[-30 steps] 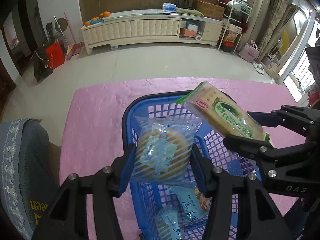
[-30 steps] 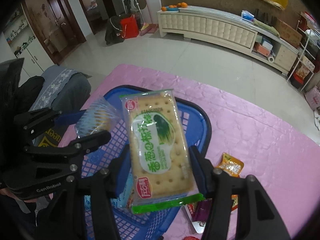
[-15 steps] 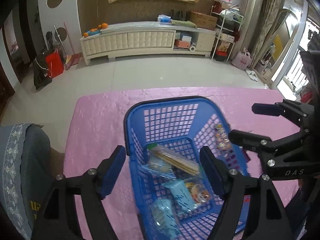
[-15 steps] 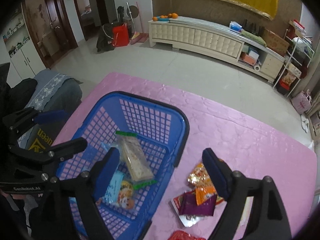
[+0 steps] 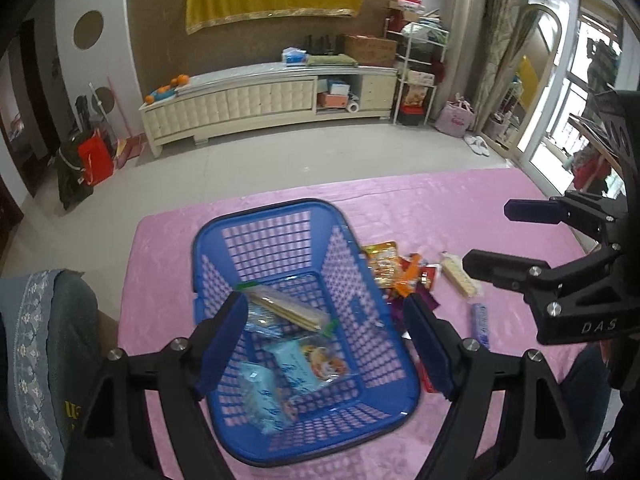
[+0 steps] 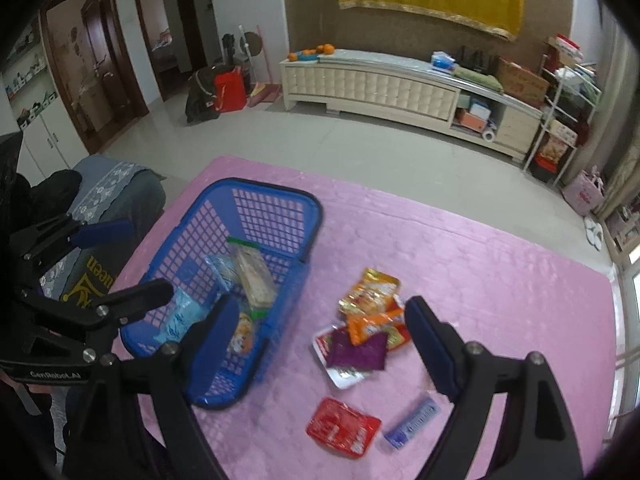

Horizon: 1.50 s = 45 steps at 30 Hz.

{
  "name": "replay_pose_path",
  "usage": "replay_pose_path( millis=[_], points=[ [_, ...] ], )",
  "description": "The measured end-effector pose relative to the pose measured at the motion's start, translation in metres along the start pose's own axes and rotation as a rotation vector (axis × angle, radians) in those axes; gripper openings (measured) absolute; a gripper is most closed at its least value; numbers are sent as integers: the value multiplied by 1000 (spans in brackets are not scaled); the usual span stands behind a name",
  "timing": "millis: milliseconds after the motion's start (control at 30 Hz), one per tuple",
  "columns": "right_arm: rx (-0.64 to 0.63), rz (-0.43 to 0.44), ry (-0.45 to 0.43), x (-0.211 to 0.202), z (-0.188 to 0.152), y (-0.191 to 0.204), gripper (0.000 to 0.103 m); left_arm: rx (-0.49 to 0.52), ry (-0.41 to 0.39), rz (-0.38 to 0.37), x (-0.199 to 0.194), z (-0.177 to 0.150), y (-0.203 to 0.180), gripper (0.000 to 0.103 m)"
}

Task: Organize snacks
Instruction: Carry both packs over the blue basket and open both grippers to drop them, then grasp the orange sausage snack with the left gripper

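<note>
Two grippers hang above a pink tabletop (image 6: 460, 248), and both are empty: the left gripper (image 5: 324, 344) has its jaws opening over the blue basket (image 5: 276, 216) with nothing between the pads, and the right gripper (image 6: 320, 344) stands wide apart above the loose snacks, also clear of everything. Inside the basket lie the cracker pack (image 5: 286, 310) on its edge, a clear bun bag under it, and light-blue packets (image 5: 260, 396) nearer the camera. A second ago each gripper carried a snack over the basket, the left one the bun bag and the right one the crackers; both have since dropped in, and the grippers have lifted back. Still on the tabletop, just beside the basket, sit the orange packets (image 6: 370, 294) overlapping a purple packet (image 6: 360, 350), then a red packet (image 6: 342, 426) and a small blue bar (image 6: 412, 420). The next pick would likely go best on an outlying piece such as the red packet, approached flat with jaws astride its short side, so the overlapped pile is not dragged.
</note>
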State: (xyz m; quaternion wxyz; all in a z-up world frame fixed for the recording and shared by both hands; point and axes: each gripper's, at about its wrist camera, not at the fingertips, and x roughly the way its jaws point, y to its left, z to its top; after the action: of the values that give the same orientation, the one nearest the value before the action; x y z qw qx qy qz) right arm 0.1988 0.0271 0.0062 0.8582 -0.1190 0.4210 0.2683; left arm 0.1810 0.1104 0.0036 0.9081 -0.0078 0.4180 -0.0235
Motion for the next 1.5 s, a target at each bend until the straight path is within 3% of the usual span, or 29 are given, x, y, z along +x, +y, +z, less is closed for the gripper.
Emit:
replay_pose_path(
  millis=[333, 667, 1033, 1500],
  points=[
    [74, -44, 7, -21, -36, -51, 88, 91, 13, -35, 17, 8, -62, 78],
    [126, -73, 42, -7, -55, -100, 88, 164, 67, -55, 61, 17, -104, 78],
    [103, -140, 117, 44, -79, -150, 88, 203, 175, -48, 148, 24, -138, 78],
    [119, -88, 139, 108, -92, -178, 88, 214, 304, 7, 229, 26, -141, 77]
  ],
)
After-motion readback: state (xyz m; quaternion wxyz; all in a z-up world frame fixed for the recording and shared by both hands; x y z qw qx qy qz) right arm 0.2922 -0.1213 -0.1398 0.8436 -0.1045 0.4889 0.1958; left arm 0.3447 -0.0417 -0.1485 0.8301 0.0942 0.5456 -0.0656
